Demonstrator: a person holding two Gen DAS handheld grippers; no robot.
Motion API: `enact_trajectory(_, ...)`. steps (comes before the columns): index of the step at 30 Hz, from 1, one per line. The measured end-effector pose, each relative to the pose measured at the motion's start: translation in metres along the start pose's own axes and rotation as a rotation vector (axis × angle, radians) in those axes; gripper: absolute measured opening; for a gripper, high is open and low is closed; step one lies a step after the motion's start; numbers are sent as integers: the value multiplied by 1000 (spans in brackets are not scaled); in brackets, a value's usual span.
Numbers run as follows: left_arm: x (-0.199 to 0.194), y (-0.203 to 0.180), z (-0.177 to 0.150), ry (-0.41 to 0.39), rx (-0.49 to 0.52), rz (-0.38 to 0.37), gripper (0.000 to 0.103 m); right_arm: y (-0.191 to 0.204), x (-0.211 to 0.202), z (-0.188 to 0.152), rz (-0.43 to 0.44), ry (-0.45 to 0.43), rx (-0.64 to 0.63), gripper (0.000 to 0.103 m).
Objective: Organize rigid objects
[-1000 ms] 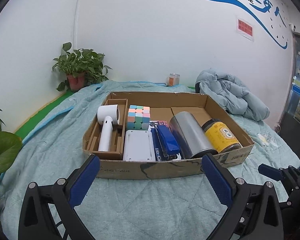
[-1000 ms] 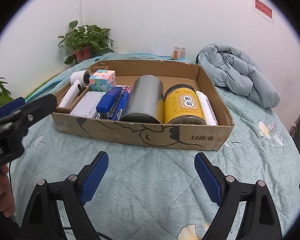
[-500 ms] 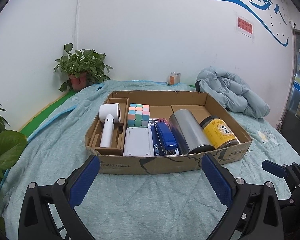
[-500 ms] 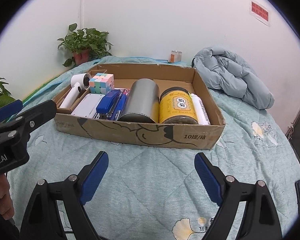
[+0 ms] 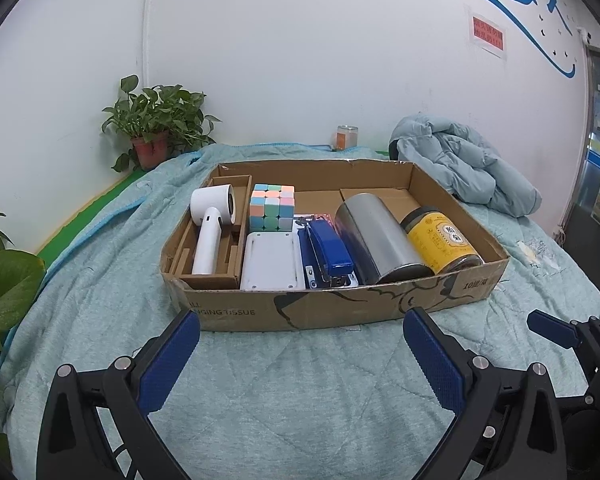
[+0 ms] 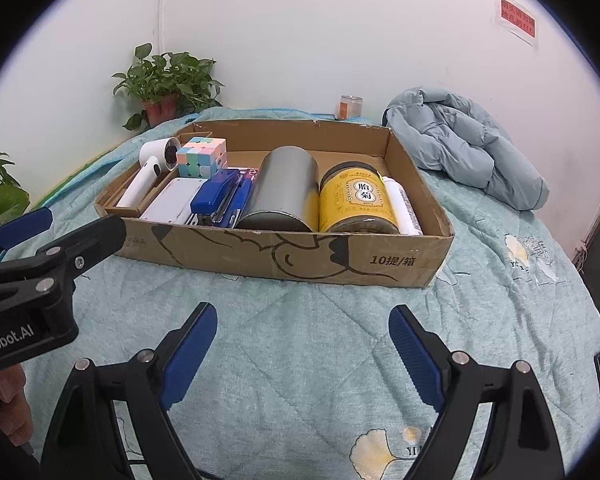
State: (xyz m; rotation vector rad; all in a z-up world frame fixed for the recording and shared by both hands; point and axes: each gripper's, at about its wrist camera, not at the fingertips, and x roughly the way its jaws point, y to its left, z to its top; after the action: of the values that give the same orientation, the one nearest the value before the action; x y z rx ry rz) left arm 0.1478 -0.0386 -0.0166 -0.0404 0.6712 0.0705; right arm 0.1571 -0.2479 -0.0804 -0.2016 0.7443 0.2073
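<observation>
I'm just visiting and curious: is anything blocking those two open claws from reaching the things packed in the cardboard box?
Only the box's own front wall. It rises between both grippers and the silver can, yellow jar and blue stapler lying behind it. The quilt between the right gripper, the left gripper and the box is bare. Reaching in from above looks unobstructed.

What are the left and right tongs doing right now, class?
Left tongs: open, holding nothing.
Right tongs: open, holding nothing.

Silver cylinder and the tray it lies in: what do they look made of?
Silver cylinder: likely metal, brushed matte finish, with soft grey sheen and a faint yellow reflection from the neighbouring jar. Tray: corrugated cardboard, raw brown with printed ink and ragged torn edges.
</observation>
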Motion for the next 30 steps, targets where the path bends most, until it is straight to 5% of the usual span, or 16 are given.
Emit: enact_trajectory(30,21,5,0,21,10,-37,102,-3,13,3,4,11,-6,88)
